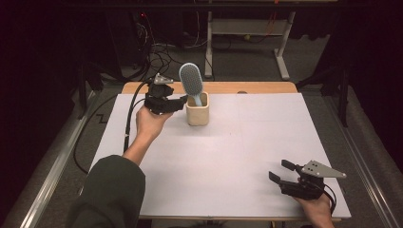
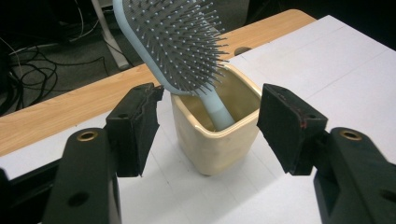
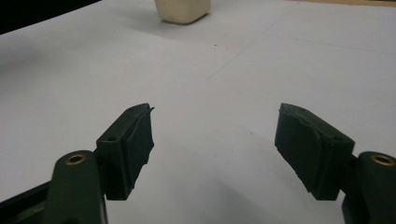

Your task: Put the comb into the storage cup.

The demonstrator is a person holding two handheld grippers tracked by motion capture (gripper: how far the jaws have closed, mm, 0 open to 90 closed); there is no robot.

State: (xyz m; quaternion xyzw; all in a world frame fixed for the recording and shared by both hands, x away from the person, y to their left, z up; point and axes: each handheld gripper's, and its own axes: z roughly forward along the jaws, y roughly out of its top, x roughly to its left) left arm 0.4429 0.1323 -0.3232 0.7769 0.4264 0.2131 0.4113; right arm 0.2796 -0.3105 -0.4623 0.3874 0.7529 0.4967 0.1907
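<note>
Nearest, the right hand-held gripper (image 1: pixel 279 171) rests low on the white counter (image 1: pixel 237 156), jaws spread with nothing between them. Farther off, the left hand-held gripper (image 1: pixel 183 102) hovers just beside the cream cup (image 1: pixel 197 114), jaws spread and apart from it. A pale blue hairbrush (image 1: pixel 191 80) stands tilted in the cup, its handle end hidden inside; beyond lie dim cables (image 1: pixel 161 52)

Bare white table (image 1: pixel 228 161) lies open all round; cream cup (image 1: pixel 197 114) with hairbrush (image 1: pixel 191 80) alone stands in the way.
</note>
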